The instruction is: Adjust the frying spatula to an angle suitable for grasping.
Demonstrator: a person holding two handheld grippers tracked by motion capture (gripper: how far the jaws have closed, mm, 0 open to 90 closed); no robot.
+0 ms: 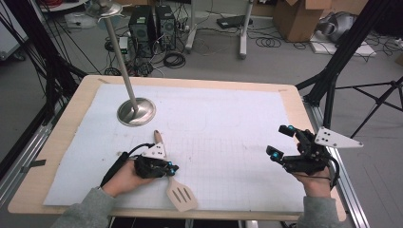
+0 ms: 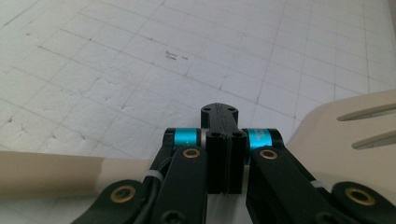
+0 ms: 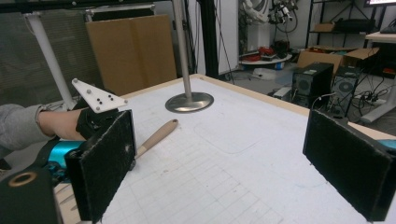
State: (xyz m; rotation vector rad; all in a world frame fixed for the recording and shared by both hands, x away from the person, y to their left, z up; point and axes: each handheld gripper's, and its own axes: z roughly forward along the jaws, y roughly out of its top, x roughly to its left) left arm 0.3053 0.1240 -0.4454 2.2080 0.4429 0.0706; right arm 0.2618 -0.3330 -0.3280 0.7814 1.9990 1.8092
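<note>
Two grippers we hold over the table's near edge: the left gripper (image 1: pixel 167 170) clamps the wooden spatula (image 1: pixel 179 194), the right gripper (image 1: pixel 280 141) gapes empty.

the left tongs (image 1: pixel 167 169) hide the middle of the spatula (image 1: pixel 181 194); the stand's (image 1: pixel 136 112) top is cut off by the high view's edge.

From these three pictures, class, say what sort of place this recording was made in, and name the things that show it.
Probably a robotics lab or workshop: computer towers and loose cables on the floor, cardboard boxes, black tripod legs, and a gridded white mat on the worktable.
</note>
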